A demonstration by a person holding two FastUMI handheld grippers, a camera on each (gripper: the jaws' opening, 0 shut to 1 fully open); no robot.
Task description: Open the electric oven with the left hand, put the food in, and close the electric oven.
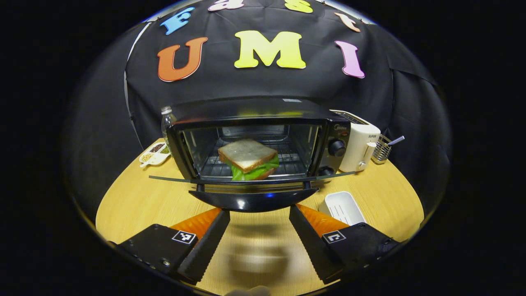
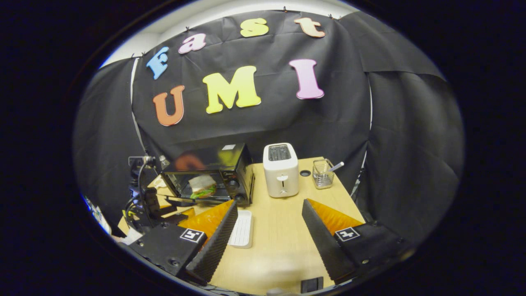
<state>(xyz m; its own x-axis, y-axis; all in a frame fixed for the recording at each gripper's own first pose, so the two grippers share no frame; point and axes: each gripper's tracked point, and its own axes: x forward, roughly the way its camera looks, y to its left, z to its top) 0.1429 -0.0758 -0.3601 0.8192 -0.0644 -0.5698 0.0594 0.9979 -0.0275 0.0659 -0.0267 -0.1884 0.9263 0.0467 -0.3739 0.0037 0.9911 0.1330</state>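
The black electric oven (image 1: 263, 119) stands at the middle of the wooden table with its glass door (image 1: 172, 179) hanging down flat. A sandwich (image 1: 248, 159) of white bread and green lettuce lies on the rack inside. My left gripper (image 1: 259, 211) is open, its fingertips right at the door's black handle (image 1: 252, 200) without gripping it. My right gripper (image 2: 269, 203) is open with nothing in it, held high over the table to the right of the oven (image 2: 213, 168). From there the sandwich (image 2: 202, 186) shows through the open front.
A white toaster (image 1: 359, 146) and a wire basket (image 1: 382, 150) stand right of the oven. A white ridged tray (image 1: 343, 207) lies in front of them. Left of the oven are a clear bottle (image 1: 166, 121) and a small dish of seeds (image 1: 155, 154).
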